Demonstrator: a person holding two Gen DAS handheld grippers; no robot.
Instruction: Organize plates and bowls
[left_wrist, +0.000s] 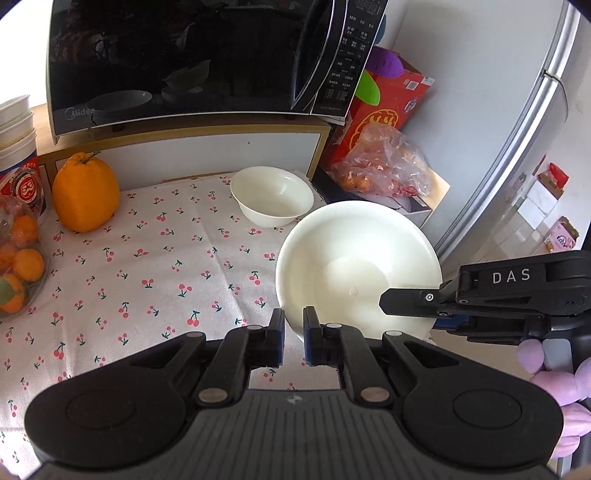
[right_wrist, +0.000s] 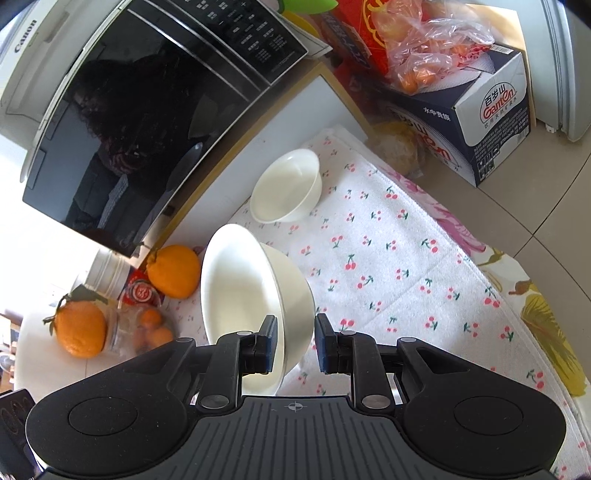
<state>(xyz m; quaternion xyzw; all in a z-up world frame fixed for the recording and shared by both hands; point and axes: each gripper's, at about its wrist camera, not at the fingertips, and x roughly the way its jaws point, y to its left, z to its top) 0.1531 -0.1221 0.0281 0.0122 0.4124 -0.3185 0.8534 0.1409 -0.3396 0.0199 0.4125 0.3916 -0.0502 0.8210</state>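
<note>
A large white bowl (left_wrist: 354, 266) hangs tilted above the cherry-print cloth (left_wrist: 147, 277), held from two sides. My left gripper (left_wrist: 294, 332) is shut on its near rim. My right gripper (right_wrist: 295, 339) is shut on the wall of the same large bowl (right_wrist: 236, 288), one pad inside and one outside. In the left wrist view a right finger (left_wrist: 406, 302) reaches in over the bowl's right rim. A smaller white bowl (left_wrist: 271, 195) stands upright on the cloth near the cabinet; in the right wrist view the small bowl (right_wrist: 286, 186) is beyond the large one.
A black microwave (left_wrist: 177, 55) sits on a cabinet behind the cloth. A big orange (left_wrist: 85, 192), a bag of small oranges (left_wrist: 18, 258) and stacked paper cups (left_wrist: 14, 125) crowd the left. Boxes with bagged fruit (left_wrist: 384, 166) and a fridge (left_wrist: 517, 147) stand right. A purple-gloved hand (left_wrist: 554, 387) holds the right gripper.
</note>
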